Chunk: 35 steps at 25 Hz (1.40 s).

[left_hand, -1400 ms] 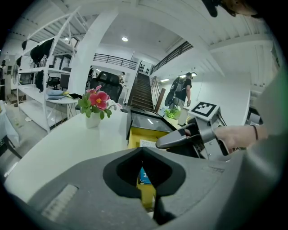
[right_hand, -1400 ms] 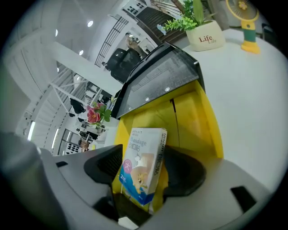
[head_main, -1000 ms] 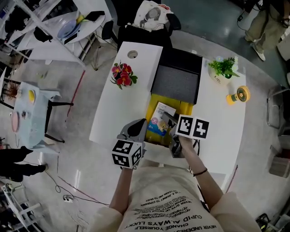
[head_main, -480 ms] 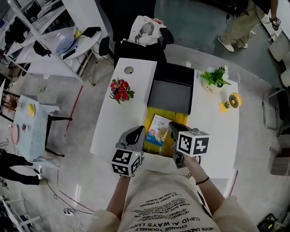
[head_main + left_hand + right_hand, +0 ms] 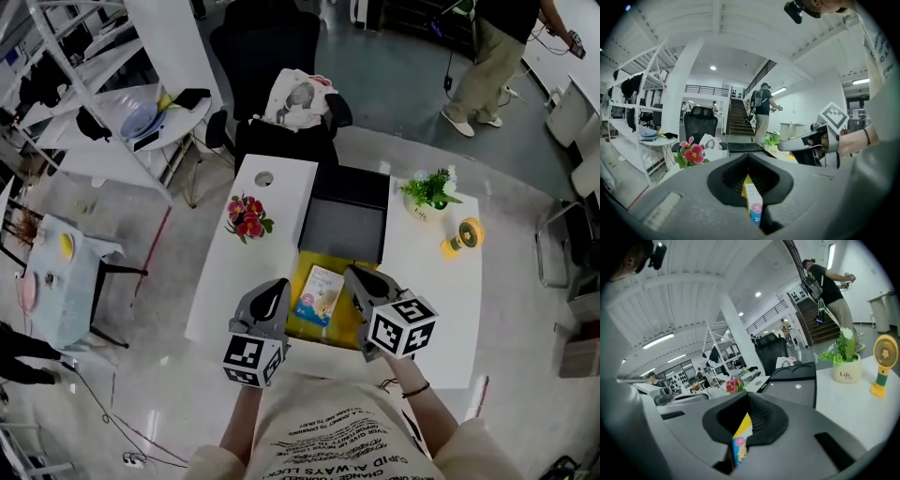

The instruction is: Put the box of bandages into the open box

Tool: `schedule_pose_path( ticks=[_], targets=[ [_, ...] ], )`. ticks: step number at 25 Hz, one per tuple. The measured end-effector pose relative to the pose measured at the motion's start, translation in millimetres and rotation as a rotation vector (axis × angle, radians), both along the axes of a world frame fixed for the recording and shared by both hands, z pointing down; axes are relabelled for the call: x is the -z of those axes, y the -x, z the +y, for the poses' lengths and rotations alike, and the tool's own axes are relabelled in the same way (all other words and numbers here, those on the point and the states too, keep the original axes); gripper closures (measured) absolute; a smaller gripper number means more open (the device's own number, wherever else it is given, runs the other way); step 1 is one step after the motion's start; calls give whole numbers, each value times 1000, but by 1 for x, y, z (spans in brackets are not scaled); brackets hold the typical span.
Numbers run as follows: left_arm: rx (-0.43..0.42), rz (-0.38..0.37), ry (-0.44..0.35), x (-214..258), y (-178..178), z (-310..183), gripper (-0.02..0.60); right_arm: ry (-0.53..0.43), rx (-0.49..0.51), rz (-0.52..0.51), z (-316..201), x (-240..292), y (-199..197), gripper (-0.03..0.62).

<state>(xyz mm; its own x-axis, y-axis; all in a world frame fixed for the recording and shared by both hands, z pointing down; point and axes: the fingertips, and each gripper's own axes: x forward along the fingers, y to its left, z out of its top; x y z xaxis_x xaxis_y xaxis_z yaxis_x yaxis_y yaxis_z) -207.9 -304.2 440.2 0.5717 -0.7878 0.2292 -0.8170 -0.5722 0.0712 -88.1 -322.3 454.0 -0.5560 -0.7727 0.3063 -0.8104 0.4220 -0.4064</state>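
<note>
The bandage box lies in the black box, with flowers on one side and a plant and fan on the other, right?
No. The head view shows the bandage box lying in the yellow box, in front of the black box. The flowers stand on one side, the plant and fan on the other.

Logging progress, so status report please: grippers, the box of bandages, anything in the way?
Left gripper shut, empty. Right gripper shut, empty. Box of bandages lying inside the open box. Nothing blocking it.
</note>
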Motion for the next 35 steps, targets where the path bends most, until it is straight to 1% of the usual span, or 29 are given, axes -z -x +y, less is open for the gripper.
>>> schedule_pose_path(
  ticks=[3,6,9,12,14,18,25,29,35],
  targets=[
    [10,-24,-51,12,3,0,560,-64,-23,-15,-1,15,-8,589],
    [21,-49,-89,21,6,3,560,-129,-37,-5,0,28,-15,589],
    [37,-39,-116,29,11,1,560,-213,-31,11,-1,45,-19,589],
    [55,-27,-145,37,16,0,560,-253,-34,14,-2,57,-24,589],
    [66,-22,-163,45,19,-1,560,-280,-41,34,-1,65,-28,589],
    [82,8,-205,59,26,-4,560,-341,-73,54,0,80,-39,589],
    [111,15,-251,72,36,-4,560,-352,-124,23,1,91,-55,591],
    [121,14,-248,72,38,-2,560,-374,-125,78,2,93,-57,591],
    [119,13,-235,69,38,-2,560,-379,-126,94,4,92,-58,591]
  ],
)
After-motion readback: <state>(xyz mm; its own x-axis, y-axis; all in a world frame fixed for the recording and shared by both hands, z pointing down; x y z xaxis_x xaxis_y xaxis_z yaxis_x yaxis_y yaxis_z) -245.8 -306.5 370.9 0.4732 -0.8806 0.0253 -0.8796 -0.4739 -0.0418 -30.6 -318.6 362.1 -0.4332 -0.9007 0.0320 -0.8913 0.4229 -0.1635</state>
